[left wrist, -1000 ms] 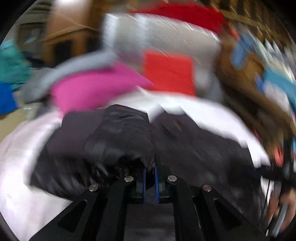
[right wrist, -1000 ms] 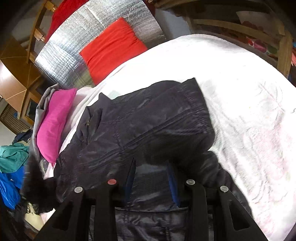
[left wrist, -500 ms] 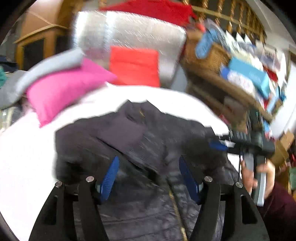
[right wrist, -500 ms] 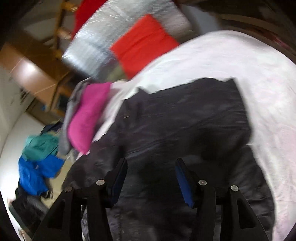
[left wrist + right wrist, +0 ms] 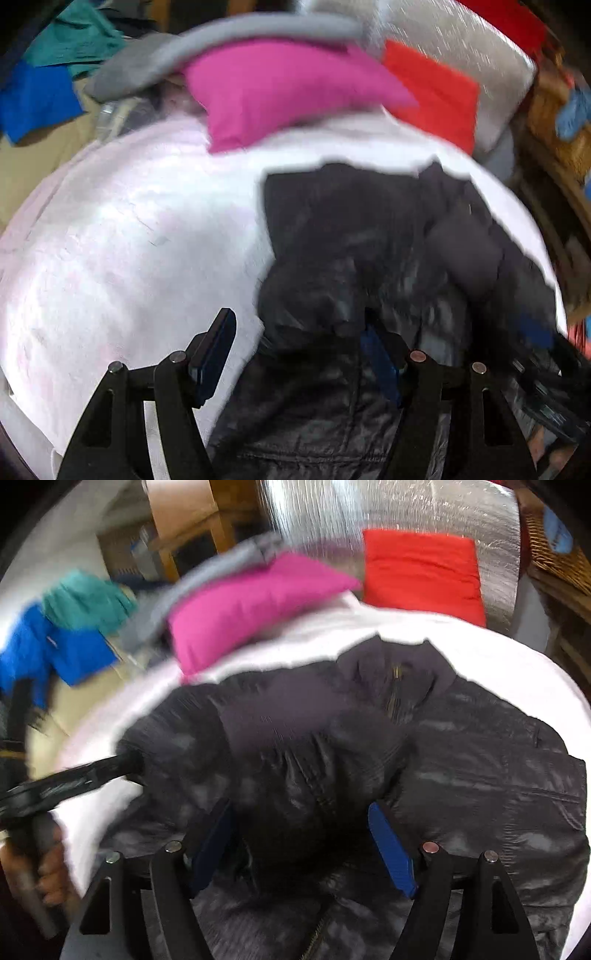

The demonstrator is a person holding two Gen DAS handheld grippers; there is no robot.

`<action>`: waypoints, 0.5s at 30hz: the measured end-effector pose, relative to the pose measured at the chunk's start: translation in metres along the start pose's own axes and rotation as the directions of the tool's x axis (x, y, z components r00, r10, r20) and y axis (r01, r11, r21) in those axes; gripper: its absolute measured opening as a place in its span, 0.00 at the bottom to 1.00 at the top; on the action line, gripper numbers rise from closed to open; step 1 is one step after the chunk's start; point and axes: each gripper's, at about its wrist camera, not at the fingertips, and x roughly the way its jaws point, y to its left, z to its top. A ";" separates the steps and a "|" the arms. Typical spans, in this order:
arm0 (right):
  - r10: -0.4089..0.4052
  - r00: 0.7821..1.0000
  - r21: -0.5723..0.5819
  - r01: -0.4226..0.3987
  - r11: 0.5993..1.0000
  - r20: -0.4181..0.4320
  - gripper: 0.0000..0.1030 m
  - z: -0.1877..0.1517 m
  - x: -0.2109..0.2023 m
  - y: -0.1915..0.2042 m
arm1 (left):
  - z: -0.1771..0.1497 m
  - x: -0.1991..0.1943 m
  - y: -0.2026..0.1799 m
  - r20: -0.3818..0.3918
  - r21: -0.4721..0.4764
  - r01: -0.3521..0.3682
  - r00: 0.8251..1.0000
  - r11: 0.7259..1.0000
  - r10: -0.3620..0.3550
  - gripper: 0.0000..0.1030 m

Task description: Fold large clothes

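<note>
Jacket under opening right gripper

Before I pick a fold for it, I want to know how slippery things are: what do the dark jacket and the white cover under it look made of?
The dark jacket looks like thin synthetic shell, nylon or polyester, lightly padded: it has a dull sheen, stitched lines and a brass-coloured zip. The white cover looks like soft matte cloth, perhaps fleece or terry; blur hides its weave.

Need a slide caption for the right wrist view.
Right claw opening above a dark jacket on the white bed cover.
</note>
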 end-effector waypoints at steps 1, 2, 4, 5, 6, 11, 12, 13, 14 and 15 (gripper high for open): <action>-0.011 1.000 0.020 0.011 1.000 -0.007 0.72 -0.002 0.004 -0.003 | -0.005 0.000 -0.001 -0.020 0.003 0.011 1.000 1.000 -0.011 0.68; 0.005 1.000 0.067 -0.005 0.998 -0.009 0.57 -0.003 0.006 -0.010 | -0.006 0.001 -0.003 -0.032 0.004 0.021 0.999 1.000 -0.021 0.68; 0.030 1.000 0.173 -0.030 0.984 0.002 0.41 -0.001 0.002 -0.027 | -0.009 -0.004 -0.008 -0.024 0.017 0.046 0.999 0.999 -0.045 0.68; 0.038 0.999 0.217 -0.043 0.975 0.028 0.30 -0.001 -0.005 -0.038 | -0.008 -0.010 -0.011 -0.009 0.030 0.066 0.998 0.997 -0.065 0.68; 0.025 0.998 0.251 -0.038 0.967 0.054 0.27 -0.001 -0.014 -0.050 | -0.007 -0.016 -0.012 0.008 0.039 0.086 0.996 0.996 -0.086 0.68; 0.076 0.990 0.508 -0.127 0.852 0.121 0.25 -0.022 -0.045 -0.137 | -0.011 -0.056 -0.033 0.092 0.136 0.249 0.961 0.959 -0.262 0.68; 0.106 0.987 0.567 -0.156 0.809 0.119 0.25 -0.030 -0.045 -0.155 | -0.012 -0.060 -0.037 0.096 0.159 0.264 0.955 0.951 -0.281 0.68; 0.141 0.984 0.625 -0.180 0.760 0.112 0.25 -0.041 -0.043 -0.172 | -0.015 -0.063 -0.042 0.101 0.180 0.260 0.955 0.949 -0.280 0.69; 0.191 0.977 0.685 -0.204 0.699 0.095 0.26 -0.055 -0.040 -0.189 | -0.016 -0.061 -0.045 0.101 0.189 0.241 0.959 0.952 -0.263 0.69; 0.240 0.968 0.738 -0.215 0.640 0.073 0.26 -0.066 -0.036 -0.203 | -0.014 -0.057 -0.046 0.096 0.186 0.222 0.965 0.957 -0.243 0.69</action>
